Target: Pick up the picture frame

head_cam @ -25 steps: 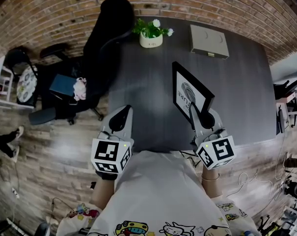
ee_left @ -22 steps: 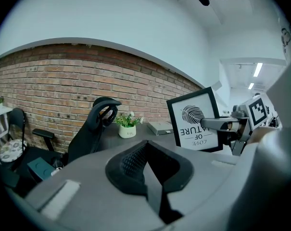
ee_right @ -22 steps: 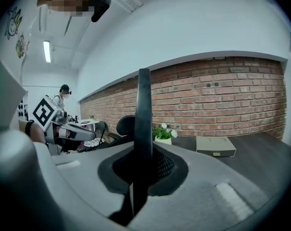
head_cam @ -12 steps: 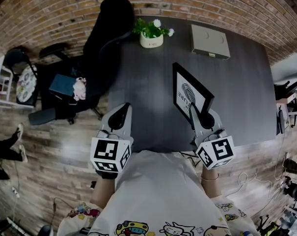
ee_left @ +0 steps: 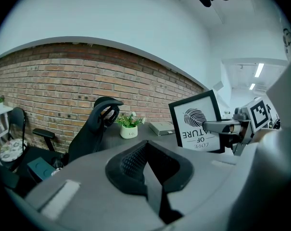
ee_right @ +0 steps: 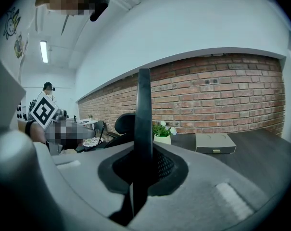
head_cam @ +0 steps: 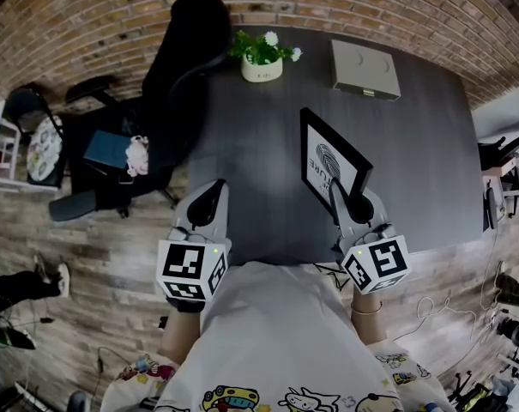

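Picture frame is upright over the dark surface, its thin near edge clamped by the right hand-held gripper, a grip suiting its narrow border. Left hand-held gripper hangs closed, empty, apparently unneeded here.

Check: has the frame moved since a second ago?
No. The frame keeps its spot below the box, its edge clamped in the right gripper.

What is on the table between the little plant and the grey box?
Nothing: the head view shows only bare dark table between the plant and the grey box.
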Tool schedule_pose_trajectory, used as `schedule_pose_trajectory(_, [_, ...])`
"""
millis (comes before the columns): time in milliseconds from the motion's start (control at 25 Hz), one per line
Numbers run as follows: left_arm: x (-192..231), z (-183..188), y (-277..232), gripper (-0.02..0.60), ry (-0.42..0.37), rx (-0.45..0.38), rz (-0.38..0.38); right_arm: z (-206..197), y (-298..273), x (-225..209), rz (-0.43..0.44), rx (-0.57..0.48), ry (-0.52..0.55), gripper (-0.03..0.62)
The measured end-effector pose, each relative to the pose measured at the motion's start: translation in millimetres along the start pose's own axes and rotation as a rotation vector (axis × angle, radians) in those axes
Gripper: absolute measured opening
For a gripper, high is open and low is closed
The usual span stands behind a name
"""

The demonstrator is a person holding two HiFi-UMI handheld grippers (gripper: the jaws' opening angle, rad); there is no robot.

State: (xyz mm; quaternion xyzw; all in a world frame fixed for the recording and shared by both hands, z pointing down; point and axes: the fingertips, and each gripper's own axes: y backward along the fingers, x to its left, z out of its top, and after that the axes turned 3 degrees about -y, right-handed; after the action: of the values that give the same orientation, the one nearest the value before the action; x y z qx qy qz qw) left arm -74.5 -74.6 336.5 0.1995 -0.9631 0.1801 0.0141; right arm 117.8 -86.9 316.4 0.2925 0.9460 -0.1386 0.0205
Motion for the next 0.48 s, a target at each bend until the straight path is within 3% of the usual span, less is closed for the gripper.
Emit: schedule_pose_trajectory(480, [3.3, -1.1, -0.8, 0.015, 0.003, -0.002, 0.009, -5.8, -2.9, -2.5, 0.002, 0.018, 0.002, 0.012])
